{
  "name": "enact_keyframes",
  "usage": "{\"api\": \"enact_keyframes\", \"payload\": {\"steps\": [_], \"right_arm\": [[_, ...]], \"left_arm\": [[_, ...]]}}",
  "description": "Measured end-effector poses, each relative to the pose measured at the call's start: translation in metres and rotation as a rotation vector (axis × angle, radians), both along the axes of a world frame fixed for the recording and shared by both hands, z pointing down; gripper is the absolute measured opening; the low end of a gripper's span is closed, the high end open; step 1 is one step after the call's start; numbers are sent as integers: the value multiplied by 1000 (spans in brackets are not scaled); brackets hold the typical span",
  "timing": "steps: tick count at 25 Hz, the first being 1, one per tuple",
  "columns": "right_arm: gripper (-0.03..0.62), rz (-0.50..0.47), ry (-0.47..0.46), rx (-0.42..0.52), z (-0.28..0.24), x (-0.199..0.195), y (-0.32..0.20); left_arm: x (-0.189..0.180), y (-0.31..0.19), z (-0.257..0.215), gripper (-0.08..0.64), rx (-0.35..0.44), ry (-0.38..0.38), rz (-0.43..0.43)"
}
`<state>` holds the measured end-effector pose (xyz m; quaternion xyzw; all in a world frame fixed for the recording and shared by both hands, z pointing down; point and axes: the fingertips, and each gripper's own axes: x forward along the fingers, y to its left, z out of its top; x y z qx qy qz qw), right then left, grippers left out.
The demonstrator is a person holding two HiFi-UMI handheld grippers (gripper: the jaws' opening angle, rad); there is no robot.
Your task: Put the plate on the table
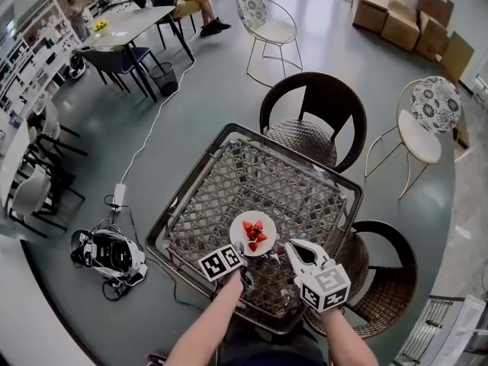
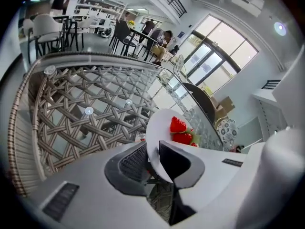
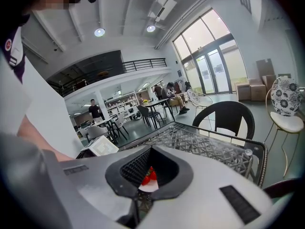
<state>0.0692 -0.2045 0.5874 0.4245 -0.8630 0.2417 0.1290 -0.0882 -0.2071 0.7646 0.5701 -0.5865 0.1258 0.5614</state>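
Wicker table (image 1: 290, 181) bears a plate (image 1: 264, 245) of strawberries (image 1: 253, 231), rim inside the parted left claw (image 2: 151, 156); right claw (image 3: 148, 173) parted, empty.

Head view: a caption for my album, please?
Plate of strawberries on wicker table; left gripper at its rim, right gripper beside.

The plate (image 1: 238, 239) looks like smooth, glossy white ceramic, and the strawberries (image 1: 254, 232) on it are shiny red. The table (image 1: 200, 175) has a clear glass top over rough woven wicker, with a dark rim. The left gripper (image 2: 153, 152) and right gripper (image 3: 147, 170) have matt white plastic shells; their pads (image 2: 133, 162) are dark, ribbed and dull. The marker cubes (image 1: 221, 263) carry flat black-and-white print. The chair (image 1: 313, 120) at centre top is dark wicker. At upper right, the boxes (image 1: 404, 17) are plain brown cardboard. The floor (image 1: 206, 90) is smooth grey with a soft sheen.
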Motion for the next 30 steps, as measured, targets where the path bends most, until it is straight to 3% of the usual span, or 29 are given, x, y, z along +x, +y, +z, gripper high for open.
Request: {"api": "enact_keyframes", "payload": {"steps": [7, 14, 20, 30], "right_arm": [[6, 11, -8, 0, -1, 6, 0], [6, 16, -17, -3, -2, 6, 3], [6, 12, -22, 10, -8, -2, 5], [5, 0, -39, 40, -26, -21, 12]], "left_arm": [[3, -1, -3, 98, -13, -158, 103], [-6, -2, -9, 138, 24, -212, 114], [-17, 3, -25, 137, 67, -208, 144], [-7, 8, -98, 132, 329, -170, 324]]}}
